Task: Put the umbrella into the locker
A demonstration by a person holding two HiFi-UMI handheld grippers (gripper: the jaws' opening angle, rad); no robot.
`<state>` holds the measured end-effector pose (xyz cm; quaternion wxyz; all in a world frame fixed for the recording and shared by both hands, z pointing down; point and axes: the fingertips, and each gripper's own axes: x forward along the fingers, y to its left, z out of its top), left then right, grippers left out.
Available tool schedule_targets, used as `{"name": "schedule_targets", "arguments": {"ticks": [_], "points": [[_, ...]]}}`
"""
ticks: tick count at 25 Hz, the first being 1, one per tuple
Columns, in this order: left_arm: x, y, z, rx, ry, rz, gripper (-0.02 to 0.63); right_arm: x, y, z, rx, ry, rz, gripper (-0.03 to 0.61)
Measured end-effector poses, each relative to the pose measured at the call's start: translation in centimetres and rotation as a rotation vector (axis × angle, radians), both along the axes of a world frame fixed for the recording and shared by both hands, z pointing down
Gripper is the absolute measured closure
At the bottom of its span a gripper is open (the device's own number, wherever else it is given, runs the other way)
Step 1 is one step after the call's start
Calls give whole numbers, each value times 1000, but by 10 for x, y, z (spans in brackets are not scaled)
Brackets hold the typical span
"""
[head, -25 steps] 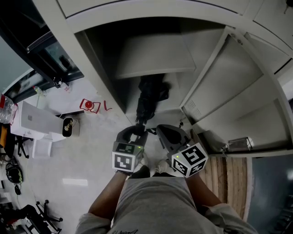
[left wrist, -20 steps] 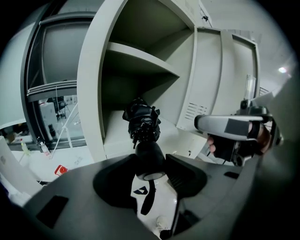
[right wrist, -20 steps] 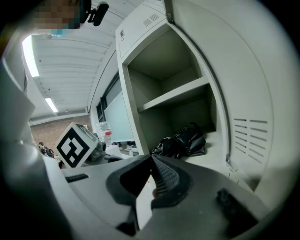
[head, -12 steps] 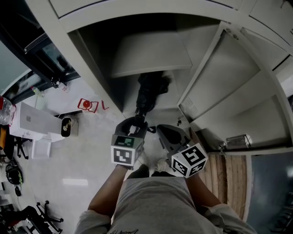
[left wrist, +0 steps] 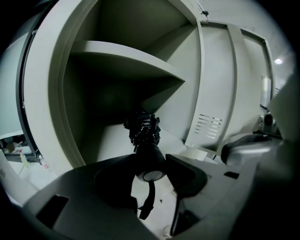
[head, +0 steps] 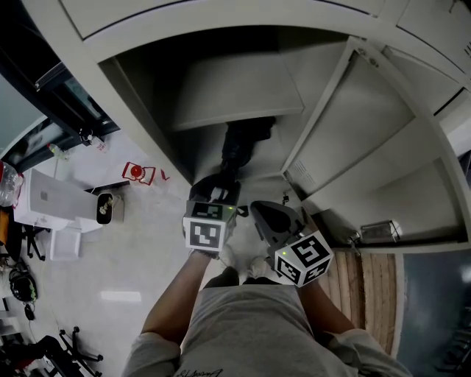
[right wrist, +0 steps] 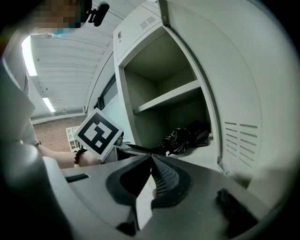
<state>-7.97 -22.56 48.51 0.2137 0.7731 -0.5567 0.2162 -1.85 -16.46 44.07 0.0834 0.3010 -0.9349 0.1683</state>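
We have the left gripper (left wrist: 151, 161) clamped on the handle end of the folded black umbrella (left wrist: 143, 131), low in the middle of the left gripper view. Its strap (left wrist: 149, 201) hangs down between the jaws. The umbrella's far end lies inside the locker (head: 243, 20), on the compartment floor under the shelf (head: 239, 92), at the centre of the head view. The door (head: 368, 125) stands open at the right. Our right gripper (right wrist: 151, 159), just beside the left one and outside the locker, has its jaws together on nothing.
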Motion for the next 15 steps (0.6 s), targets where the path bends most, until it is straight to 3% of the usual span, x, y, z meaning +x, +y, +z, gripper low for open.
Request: {"name": "schedule_targets", "arguments": {"ticks": [15], "points": [[7,-37,4,-24,-38,38,405,2,-20,-1,-3,3,8,551]]}}
